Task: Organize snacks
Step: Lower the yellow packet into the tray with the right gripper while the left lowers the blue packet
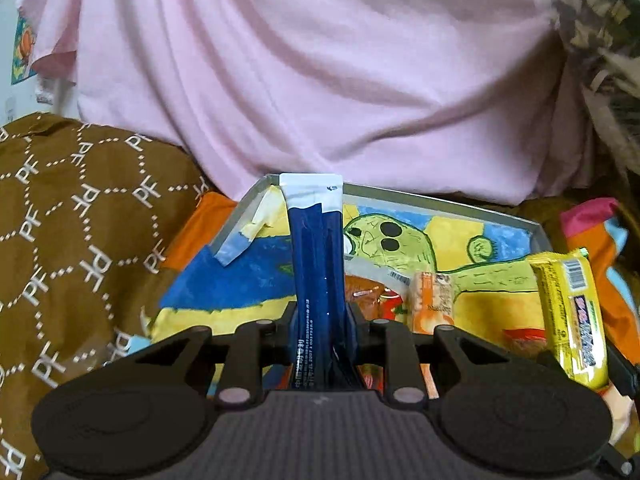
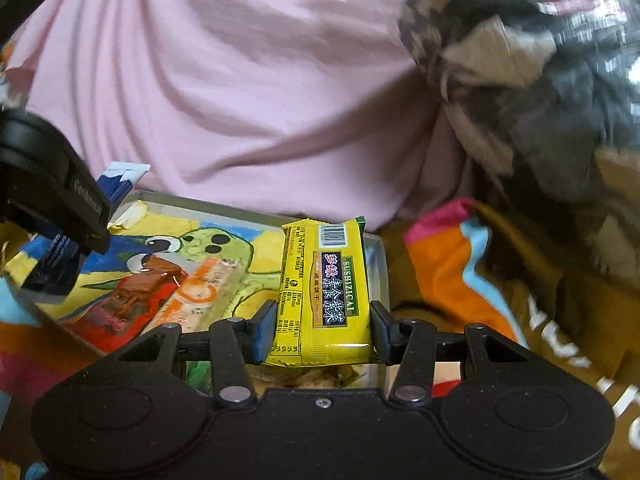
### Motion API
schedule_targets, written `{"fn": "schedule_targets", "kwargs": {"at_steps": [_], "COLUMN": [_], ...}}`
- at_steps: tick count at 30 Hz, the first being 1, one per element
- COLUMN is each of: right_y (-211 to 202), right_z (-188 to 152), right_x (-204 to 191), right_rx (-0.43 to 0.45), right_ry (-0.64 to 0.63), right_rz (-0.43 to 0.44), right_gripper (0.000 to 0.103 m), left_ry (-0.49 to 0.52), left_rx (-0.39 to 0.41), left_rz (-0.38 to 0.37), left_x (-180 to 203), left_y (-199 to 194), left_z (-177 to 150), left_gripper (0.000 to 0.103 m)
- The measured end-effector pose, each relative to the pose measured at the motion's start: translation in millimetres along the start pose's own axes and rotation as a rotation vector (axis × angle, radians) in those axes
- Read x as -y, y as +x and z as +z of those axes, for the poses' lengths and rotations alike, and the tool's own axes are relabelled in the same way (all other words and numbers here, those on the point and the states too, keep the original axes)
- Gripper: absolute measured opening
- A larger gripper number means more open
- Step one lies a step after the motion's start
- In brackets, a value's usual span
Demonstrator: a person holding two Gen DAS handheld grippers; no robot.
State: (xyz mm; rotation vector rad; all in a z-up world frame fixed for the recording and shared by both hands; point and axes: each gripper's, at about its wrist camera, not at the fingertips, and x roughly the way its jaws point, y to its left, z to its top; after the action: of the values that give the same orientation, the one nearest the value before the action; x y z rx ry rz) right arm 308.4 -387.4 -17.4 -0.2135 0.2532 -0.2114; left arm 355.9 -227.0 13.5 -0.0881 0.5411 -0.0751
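My left gripper (image 1: 320,320) is shut on a dark blue snack packet with a white end (image 1: 316,264), held upright above a tray with a colourful cartoon drawing (image 1: 500,216). My right gripper (image 2: 320,328) is shut on a yellow seaweed cracker pack (image 2: 324,288), held over the tray's right side (image 2: 382,264). The yellow pack also shows in the left wrist view (image 1: 572,312). An orange-and-white snack bar (image 2: 204,292) and a red snack packet (image 2: 128,304) lie in the tray. The left gripper and its blue packet (image 2: 60,256) show at the left of the right wrist view.
A person in a pink shirt (image 1: 320,72) sits close behind the tray. A brown patterned cloth (image 1: 60,220) lies to the left. Orange, pink and blue fabric (image 2: 452,256) lies to the right of the tray.
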Motion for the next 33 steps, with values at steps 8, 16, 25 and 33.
{"fn": "schedule_targets", "kwargs": {"at_steps": [8, 16, 25, 33], "right_y": [17, 27, 29, 31], "right_z": [-5, -4, -5, -5], "right_x": [2, 3, 2, 2], "right_rx": [-0.022, -0.034, -0.046, -0.047], "right_ry": [0.068, 0.089, 0.077, 0.074], "right_rz": [0.019, 0.038, 0.044, 0.039], "right_gripper": [0.05, 0.05, 0.051, 0.051], "left_ry": [0.058, 0.1, 0.121, 0.12], "left_rx": [-0.029, -0.054, -0.076, -0.085], "left_rz": [0.004, 0.02, 0.014, 0.016], "left_x": [17, 24, 27, 27], "left_y": [28, 38, 42, 42], "left_z": [-6, -13, -16, -16], "left_gripper": [0.026, 0.026, 0.028, 0.032]}}
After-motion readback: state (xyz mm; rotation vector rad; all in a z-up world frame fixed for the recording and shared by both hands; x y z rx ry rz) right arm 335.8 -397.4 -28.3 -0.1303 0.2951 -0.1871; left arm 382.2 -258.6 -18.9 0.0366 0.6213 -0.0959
